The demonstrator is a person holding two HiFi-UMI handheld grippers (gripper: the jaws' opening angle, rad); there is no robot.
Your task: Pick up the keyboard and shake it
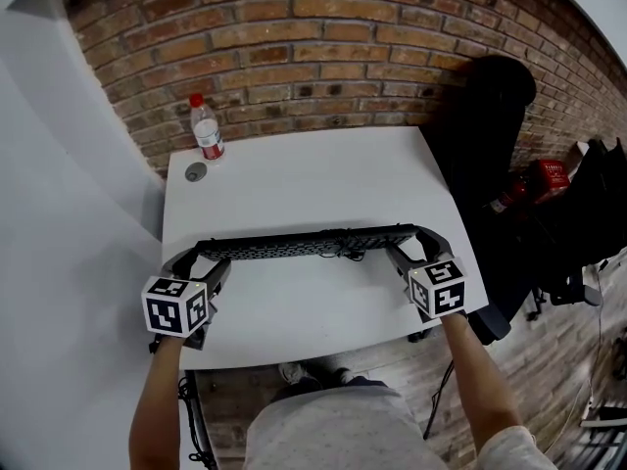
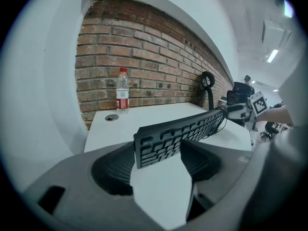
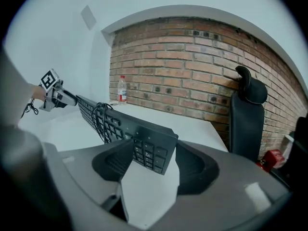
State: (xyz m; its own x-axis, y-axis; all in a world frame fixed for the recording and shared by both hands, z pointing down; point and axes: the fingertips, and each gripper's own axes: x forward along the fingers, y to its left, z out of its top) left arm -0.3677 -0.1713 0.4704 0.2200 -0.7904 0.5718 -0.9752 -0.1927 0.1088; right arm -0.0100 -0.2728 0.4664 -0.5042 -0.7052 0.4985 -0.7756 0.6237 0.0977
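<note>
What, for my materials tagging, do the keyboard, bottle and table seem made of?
Keyboard: black plastic by the look, matte, with moulded keys. Bottle: apparently clear plastic, see-through, with a red cap and label. Table: smooth white top with a dull sheen; laminate or painted board, I cannot tell which.

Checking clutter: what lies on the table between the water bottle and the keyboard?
Only a small round grey disc near the bottle; otherwise bare tabletop up to the keyboard, head view.
</note>
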